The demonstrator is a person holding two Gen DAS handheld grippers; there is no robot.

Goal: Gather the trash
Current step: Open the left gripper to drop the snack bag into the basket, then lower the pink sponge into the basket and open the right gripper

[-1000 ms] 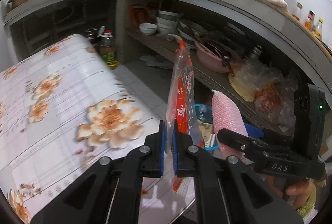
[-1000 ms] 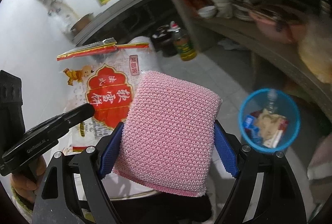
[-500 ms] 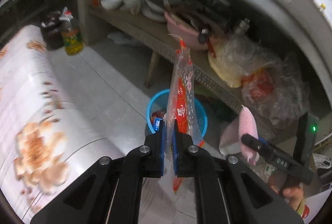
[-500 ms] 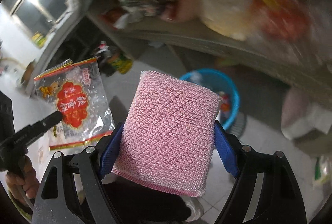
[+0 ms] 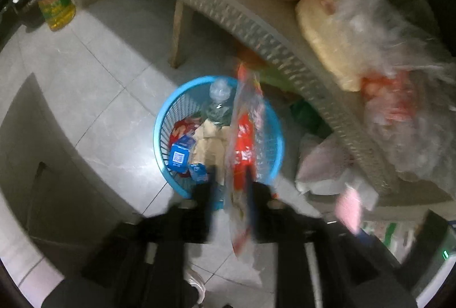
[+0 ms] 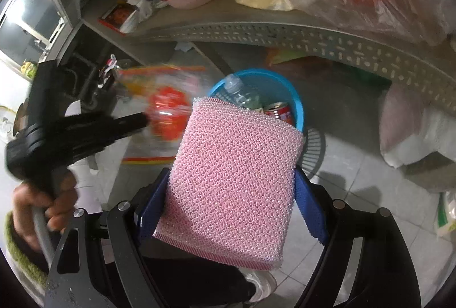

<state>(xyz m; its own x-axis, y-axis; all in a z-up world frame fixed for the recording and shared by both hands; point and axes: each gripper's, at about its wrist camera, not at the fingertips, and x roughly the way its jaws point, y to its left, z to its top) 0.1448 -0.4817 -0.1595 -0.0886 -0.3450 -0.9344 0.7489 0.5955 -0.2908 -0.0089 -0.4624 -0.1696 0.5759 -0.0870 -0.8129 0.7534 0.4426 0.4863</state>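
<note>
Left wrist | snack wrapper (image 5: 242, 137): clear, red-printed, blurred | above blue basket (image 5: 162, 119)

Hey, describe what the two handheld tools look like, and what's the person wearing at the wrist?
Both are black plastic. The right tool has two angled black fingers with silver screws and ridged blue pads. The left tool has a chunky black body on a grey handle; its own view shows thin blue pad edges. The hand gripping it wears a green knitted cuff. No cables show.

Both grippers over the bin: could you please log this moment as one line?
left gripper: opening, wrapper between jaws, above bin | right gripper: holds sponge | bin: bottle, can, scraps inside
</note>
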